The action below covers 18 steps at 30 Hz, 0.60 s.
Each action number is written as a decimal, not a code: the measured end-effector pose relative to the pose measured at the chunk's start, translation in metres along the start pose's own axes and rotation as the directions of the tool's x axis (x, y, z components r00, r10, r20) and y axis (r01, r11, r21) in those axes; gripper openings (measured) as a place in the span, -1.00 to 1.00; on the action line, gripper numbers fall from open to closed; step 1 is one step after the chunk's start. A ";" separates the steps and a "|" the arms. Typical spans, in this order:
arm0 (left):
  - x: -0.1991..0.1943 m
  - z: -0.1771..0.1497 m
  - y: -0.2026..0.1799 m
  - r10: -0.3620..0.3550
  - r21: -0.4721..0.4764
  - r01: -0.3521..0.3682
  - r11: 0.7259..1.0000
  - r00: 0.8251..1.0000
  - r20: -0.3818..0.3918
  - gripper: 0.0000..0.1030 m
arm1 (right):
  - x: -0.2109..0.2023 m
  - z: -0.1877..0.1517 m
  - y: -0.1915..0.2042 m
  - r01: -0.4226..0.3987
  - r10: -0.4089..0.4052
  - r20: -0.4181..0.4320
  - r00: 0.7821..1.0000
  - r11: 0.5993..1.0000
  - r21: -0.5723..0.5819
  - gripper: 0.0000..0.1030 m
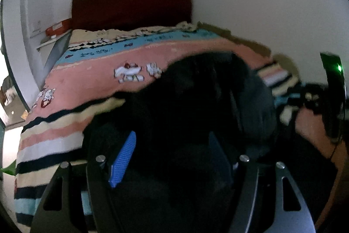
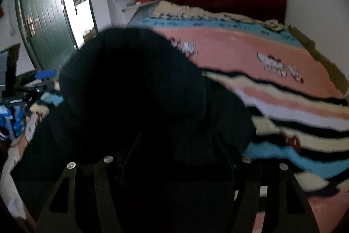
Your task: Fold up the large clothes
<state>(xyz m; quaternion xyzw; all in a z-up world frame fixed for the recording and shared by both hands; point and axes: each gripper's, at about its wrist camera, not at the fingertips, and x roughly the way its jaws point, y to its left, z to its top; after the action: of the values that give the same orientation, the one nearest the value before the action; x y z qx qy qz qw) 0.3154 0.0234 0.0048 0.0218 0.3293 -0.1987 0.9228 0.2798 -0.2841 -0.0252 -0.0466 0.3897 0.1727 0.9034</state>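
Before both claws (image 1: 171,158) (image 2: 174,158), grip unclear, dark garment (image 2: 135,88) masking striped blanket (image 2: 283,102)

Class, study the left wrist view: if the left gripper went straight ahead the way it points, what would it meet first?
Most likely the black garment, bunched right before the left gripper and between its fingers. The striped blanket lies beyond. Depth is hard to judge.

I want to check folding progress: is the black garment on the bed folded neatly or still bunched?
Still bunched: the black garment rises in a rounded heap above the striped blanket, with no flat layers or straight edges visible.
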 end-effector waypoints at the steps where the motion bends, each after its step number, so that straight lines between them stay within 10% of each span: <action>1: 0.003 0.010 0.001 -0.014 -0.021 0.014 1.000 1.000 0.006 0.32 | 0.001 0.013 0.001 -0.006 0.006 0.014 1.000 1.000 0.002 0.27; 11: 0.086 0.094 0.020 -0.082 -0.160 0.080 0.984 0.997 -0.005 0.32 | 0.066 0.125 0.011 -0.077 0.073 0.071 0.995 0.995 0.061 0.27; 18: 0.111 0.068 0.007 -0.100 -0.146 0.086 0.986 0.991 -0.090 0.32 | 0.109 0.134 0.021 -0.112 0.113 -0.022 0.993 0.992 0.058 0.27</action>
<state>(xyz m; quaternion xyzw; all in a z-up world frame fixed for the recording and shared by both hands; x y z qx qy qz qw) 0.4372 -0.0209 -0.0113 -0.0497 0.3878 -0.2162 0.8947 0.4342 -0.2051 -0.0103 -0.0010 0.4077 0.2115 0.8883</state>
